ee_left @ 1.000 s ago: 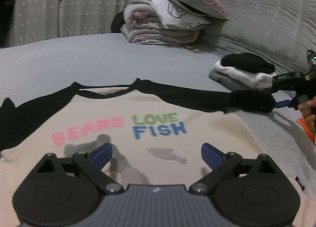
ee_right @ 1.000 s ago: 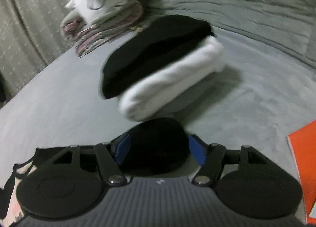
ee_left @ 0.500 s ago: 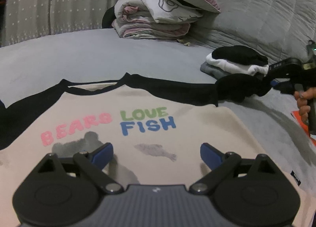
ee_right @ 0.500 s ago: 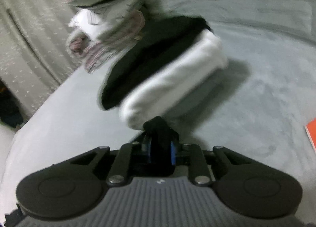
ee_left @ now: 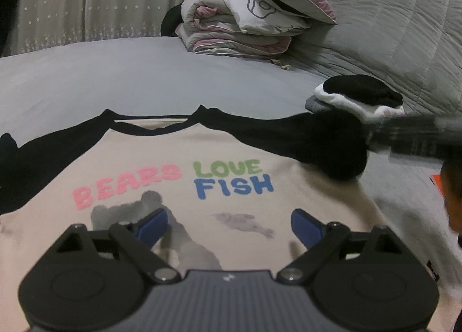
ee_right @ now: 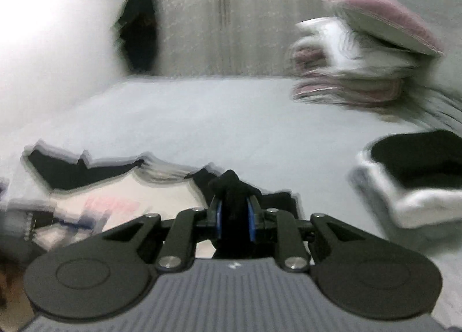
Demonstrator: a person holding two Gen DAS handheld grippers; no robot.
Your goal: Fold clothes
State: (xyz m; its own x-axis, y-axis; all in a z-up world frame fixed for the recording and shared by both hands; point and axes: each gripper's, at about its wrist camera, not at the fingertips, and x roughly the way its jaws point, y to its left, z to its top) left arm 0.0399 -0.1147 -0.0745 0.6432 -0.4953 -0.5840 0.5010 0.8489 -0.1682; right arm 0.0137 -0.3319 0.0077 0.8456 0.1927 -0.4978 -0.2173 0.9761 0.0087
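Note:
A cream shirt (ee_left: 231,158) with black sleeves and the words BEARS LOVE FISH lies flat on the grey bed (ee_left: 144,78). My left gripper (ee_left: 228,226) hovers open over its lower front, nothing between the fingers. The shirt's right black sleeve (ee_left: 332,147) is lifted and bunched, swung in over the shirt's edge. My right gripper (ee_right: 234,216) is shut on that black sleeve (ee_right: 231,187); in the left wrist view it shows as a blurred dark shape (ee_left: 410,138) at the right. The right wrist view is motion-blurred, with the shirt (ee_right: 115,196) low on the left.
A small stack of folded clothes (ee_left: 358,98), black on white on grey, sits right of the shirt (ee_right: 418,176). Folded quilts and a pillow (ee_left: 254,20) lie at the back. A padded headboard (ee_left: 389,43) rises on the right, curtains (ee_left: 86,0) behind. An orange object (ee_left: 437,184) lies far right.
My right gripper closed on the black sleeve, then swung left, carrying the sleeve in toward the shirt body. The left gripper stayed open and drifted slightly over the shirt.

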